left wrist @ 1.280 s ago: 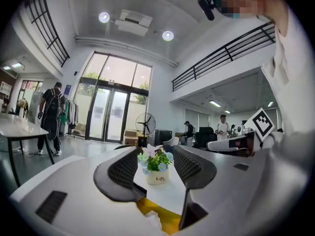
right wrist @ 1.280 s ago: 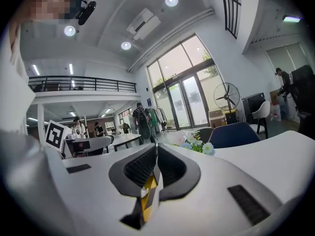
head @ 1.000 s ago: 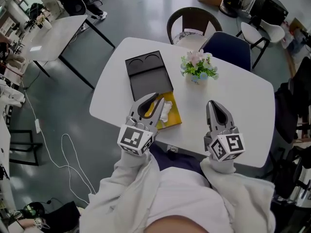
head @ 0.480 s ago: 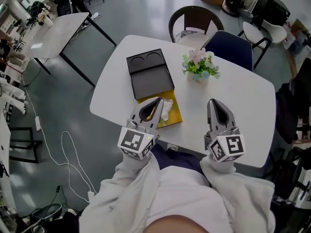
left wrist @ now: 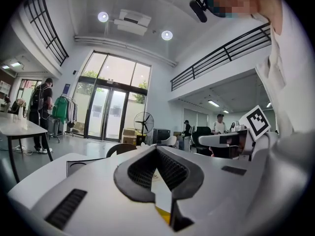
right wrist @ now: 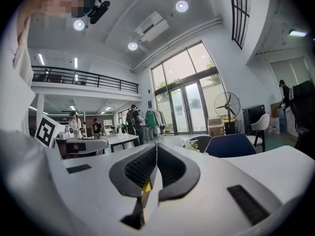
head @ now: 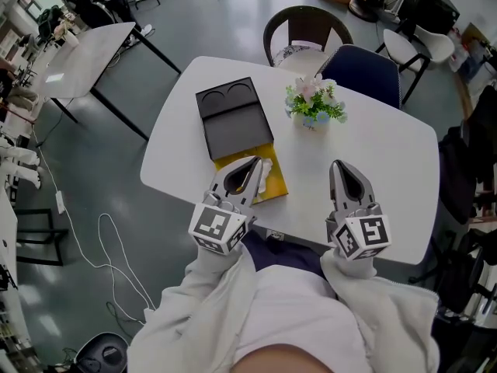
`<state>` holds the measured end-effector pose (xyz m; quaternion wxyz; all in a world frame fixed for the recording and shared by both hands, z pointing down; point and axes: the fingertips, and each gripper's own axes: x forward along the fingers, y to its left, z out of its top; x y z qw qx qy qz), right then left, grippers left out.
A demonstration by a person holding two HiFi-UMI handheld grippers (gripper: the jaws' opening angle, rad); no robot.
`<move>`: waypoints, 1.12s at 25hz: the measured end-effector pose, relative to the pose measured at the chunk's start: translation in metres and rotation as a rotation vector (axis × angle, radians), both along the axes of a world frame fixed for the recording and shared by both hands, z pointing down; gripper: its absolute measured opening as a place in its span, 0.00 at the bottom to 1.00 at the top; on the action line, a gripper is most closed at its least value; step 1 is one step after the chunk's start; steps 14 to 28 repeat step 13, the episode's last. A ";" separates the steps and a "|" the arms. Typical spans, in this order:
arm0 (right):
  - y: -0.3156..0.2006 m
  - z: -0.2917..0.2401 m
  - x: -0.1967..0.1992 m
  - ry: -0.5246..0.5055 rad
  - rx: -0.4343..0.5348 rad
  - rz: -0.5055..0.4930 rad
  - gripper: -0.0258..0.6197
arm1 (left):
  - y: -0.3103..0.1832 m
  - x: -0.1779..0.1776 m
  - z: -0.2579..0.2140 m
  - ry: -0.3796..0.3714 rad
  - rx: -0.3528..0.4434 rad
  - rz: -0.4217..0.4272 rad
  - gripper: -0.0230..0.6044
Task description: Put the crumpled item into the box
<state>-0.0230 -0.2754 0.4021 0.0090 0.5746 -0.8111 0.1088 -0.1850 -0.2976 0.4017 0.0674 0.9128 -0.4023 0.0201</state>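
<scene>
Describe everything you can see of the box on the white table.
The box lies open and flat on the white table, near its front edge. Its far half is a matte black panel with two round recesses at the far end; its near half is a shallow yellow tray. A crumpled white item lies in the tray. The shut left gripper hangs over the tray's left part, hiding it.

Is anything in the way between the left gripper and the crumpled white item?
Nothing visible. The left gripper, jaws shut, hangs just beside the crumpled white item lying on the yellow tray; the potted flowers stand well off to the side.
</scene>
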 end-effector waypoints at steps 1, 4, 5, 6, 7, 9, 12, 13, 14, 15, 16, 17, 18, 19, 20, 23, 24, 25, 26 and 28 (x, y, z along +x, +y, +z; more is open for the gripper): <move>0.000 0.001 0.000 -0.001 -0.001 -0.001 0.09 | 0.000 0.000 0.001 -0.001 -0.001 0.000 0.06; -0.001 0.003 0.000 -0.006 -0.004 -0.002 0.09 | -0.001 -0.001 0.001 -0.001 -0.004 -0.003 0.06; -0.001 0.003 0.000 -0.007 -0.006 -0.002 0.09 | -0.001 -0.001 0.001 0.001 -0.007 -0.005 0.06; -0.001 0.003 0.000 -0.008 -0.007 -0.002 0.09 | -0.002 -0.002 0.002 0.001 -0.010 -0.007 0.06; -0.001 0.004 0.000 -0.009 -0.009 -0.001 0.09 | -0.002 -0.003 0.002 0.001 -0.013 -0.008 0.06; -0.002 0.005 0.001 -0.012 -0.011 0.000 0.09 | -0.003 -0.002 0.003 -0.001 -0.017 -0.009 0.06; -0.002 0.005 0.003 -0.012 -0.014 -0.002 0.09 | -0.003 0.000 0.003 -0.002 -0.020 -0.007 0.06; -0.002 0.006 0.003 -0.011 -0.015 -0.003 0.09 | -0.004 0.000 0.003 -0.003 -0.021 -0.006 0.06; -0.002 0.006 0.003 -0.011 -0.015 -0.003 0.09 | -0.004 0.000 0.003 -0.003 -0.021 -0.006 0.06; -0.002 0.006 0.003 -0.011 -0.015 -0.003 0.09 | -0.004 0.000 0.003 -0.003 -0.021 -0.006 0.06; -0.002 0.006 0.003 -0.011 -0.015 -0.003 0.09 | -0.004 0.000 0.003 -0.003 -0.021 -0.006 0.06; -0.002 0.006 0.003 -0.011 -0.015 -0.003 0.09 | -0.004 0.000 0.003 -0.003 -0.021 -0.006 0.06; -0.002 0.006 0.003 -0.011 -0.015 -0.003 0.09 | -0.004 0.000 0.003 -0.003 -0.021 -0.006 0.06; -0.002 0.006 0.003 -0.011 -0.015 -0.003 0.09 | -0.004 0.000 0.003 -0.003 -0.021 -0.006 0.06; -0.002 0.006 0.003 -0.011 -0.015 -0.003 0.09 | -0.004 0.000 0.003 -0.003 -0.021 -0.006 0.06; -0.002 0.006 0.003 -0.011 -0.015 -0.003 0.09 | -0.004 0.000 0.003 -0.003 -0.021 -0.006 0.06; -0.002 0.006 0.003 -0.011 -0.015 -0.003 0.09 | -0.004 0.000 0.003 -0.003 -0.021 -0.006 0.06; -0.002 0.006 0.003 -0.011 -0.015 -0.003 0.09 | -0.004 0.000 0.003 -0.003 -0.021 -0.006 0.06; -0.002 0.006 0.003 -0.011 -0.015 -0.003 0.09 | -0.004 0.000 0.003 -0.003 -0.021 -0.006 0.06; -0.002 0.006 0.003 -0.011 -0.015 -0.003 0.09 | -0.004 0.000 0.003 -0.003 -0.021 -0.006 0.06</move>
